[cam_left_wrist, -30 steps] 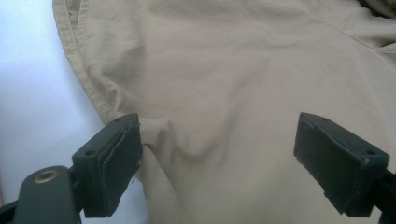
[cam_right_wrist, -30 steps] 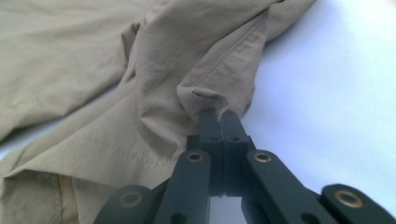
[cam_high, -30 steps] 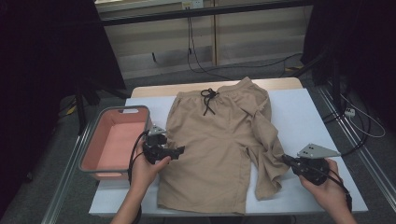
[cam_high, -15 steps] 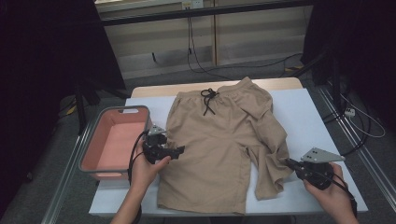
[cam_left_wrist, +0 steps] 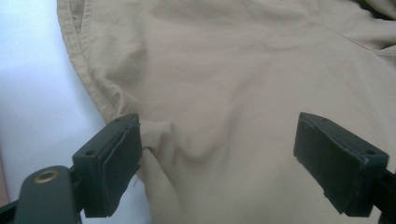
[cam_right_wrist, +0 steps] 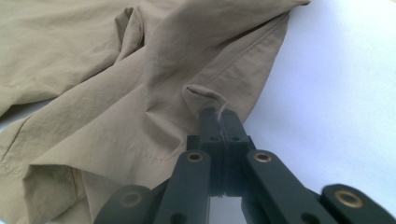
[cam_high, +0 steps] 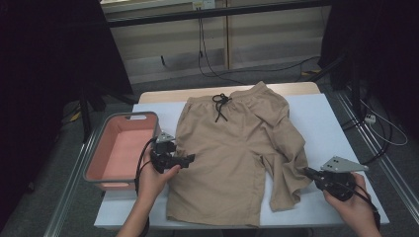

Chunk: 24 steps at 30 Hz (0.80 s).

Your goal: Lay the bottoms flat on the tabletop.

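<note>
— On the white table [cam_high: 326, 118] the tan shorts [cam_high: 232, 163] lie flat, waistband and black drawstring [cam_high: 220, 106] at the far edge, hems toward the person. Which way does the cloth run from each gripper?

— From the left gripper [cam_high: 184, 159] the shorts lie straight ahead: its jaws stand wide apart over the outer seam of the left leg, one pad [cam_left_wrist: 114, 158] touching a small pucker at the cloth's edge, the other over the leg panel, nothing pinched. The right gripper [cam_right_wrist: 219, 122] sits at the opposite side, its jaws closed tight on a fold of the right leg's fabric, and the garment stretches away from it toward the middle of the table.

— So the long axis?

— Waistband to hem, running away from the person; the two grippers face each other across it (roughly level with the leg panels, well short of the waistband).

— And the hands?

— The left hand [cam_high: 155, 180] comes up from the bottom edge beside the pink bin [cam_high: 123, 150], gripper held level and pointing inward. The right hand [cam_high: 353, 197] is low near the table's front right corner, gripper also pointing inward, the rumpled right leg [cam_high: 289, 163] bunched just in front of it. I'd judge the right one is placed to carry that leg across.
</note>
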### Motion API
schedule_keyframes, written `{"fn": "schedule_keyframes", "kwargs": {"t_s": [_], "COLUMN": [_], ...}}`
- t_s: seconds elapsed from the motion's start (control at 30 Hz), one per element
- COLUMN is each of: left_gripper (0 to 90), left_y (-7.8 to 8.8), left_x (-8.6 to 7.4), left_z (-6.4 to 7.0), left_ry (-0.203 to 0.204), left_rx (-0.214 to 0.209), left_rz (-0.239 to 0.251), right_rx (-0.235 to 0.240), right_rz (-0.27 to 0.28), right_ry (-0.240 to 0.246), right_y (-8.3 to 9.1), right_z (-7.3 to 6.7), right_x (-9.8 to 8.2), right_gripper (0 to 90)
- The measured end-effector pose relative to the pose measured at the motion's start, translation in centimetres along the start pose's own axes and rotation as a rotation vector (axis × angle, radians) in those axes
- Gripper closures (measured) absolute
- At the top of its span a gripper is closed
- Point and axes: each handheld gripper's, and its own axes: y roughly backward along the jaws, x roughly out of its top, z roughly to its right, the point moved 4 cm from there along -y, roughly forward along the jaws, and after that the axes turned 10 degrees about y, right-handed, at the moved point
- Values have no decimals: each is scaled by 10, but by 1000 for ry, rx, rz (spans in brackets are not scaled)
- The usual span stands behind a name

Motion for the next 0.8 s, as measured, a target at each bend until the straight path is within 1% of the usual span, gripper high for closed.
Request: {"fn": "schedule_keyframes", "kwargs": {"t_s": [0.1, 0.27, 0.3, 0.57, 0.67, 0.8], "left_gripper": [153, 153, 152, 153, 153, 153], "left_y": [0, -1, -1, -2, -2, -3], "left_x": [1, 2, 2, 3, 3, 3], "left_z": [0, 1, 2, 2, 2, 3], "left_ry": [-2, -10, -3, -7, -12, -7], "left_rx": [0, 0, -4, -6, -4, -8], "left_rz": [-1, 2, 2, 4, 3, -1], "right_rx": [-2, -11, -12, -31, -39, -43], "right_rz": [6, -4, -2, 5, 5, -2], "right_ry": [-8, -12, -13, -29, -36, -41], "right_y": [4, 7, 7, 12, 15, 17], "right_z": [2, 3, 4, 9, 11, 12], "right_x": [-2, -7, -7, -9, -12, -16], "right_gripper": [900, 900, 900, 900, 900, 900]}}
